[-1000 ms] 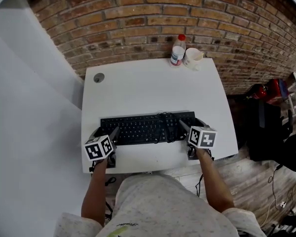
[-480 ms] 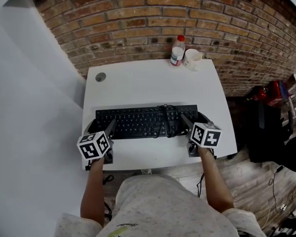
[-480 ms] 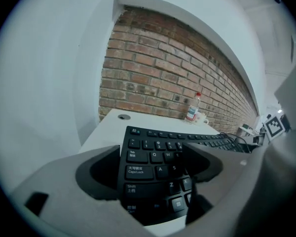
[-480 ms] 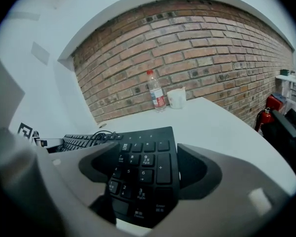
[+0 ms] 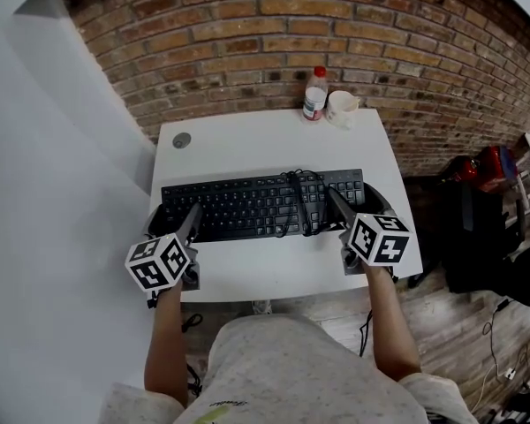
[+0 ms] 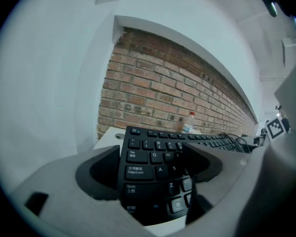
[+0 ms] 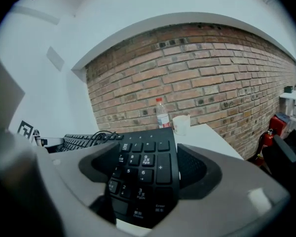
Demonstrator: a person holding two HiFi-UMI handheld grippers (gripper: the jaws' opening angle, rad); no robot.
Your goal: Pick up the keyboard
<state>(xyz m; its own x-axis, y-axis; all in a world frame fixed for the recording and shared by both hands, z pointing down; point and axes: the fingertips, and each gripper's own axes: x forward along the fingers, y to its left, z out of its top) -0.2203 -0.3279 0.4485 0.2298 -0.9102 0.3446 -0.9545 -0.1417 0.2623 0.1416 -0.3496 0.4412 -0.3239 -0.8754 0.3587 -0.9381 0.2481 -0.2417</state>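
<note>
Keyboard (image 5: 247, 206) was gripped at both ends above the white bench (image 5: 265, 148), the left claw (image 5: 172, 221) clamped on its left end and the right claw (image 5: 360, 206) clamped on its right end. Against a second before, it sat farther up the head view and looked larger, and both marker cubes had come nearer the camera, so it seemed lifted off the bench surface. The bottle (image 5: 314, 93) and mug (image 5: 341, 107) at the far edge by the brick wall (image 5: 247, 34) had stayed put. Only the head view took in the full length of the board, with its cable (image 5: 296, 197) bunched on the keys right of centre. The left gripper view alone showed which keys lay between that claw's jaws, the Tab and Caps Lock end. The right gripper view showed the number pad filling the gap between its jaws, with bottle and mug standing beyond on the bench
</note>
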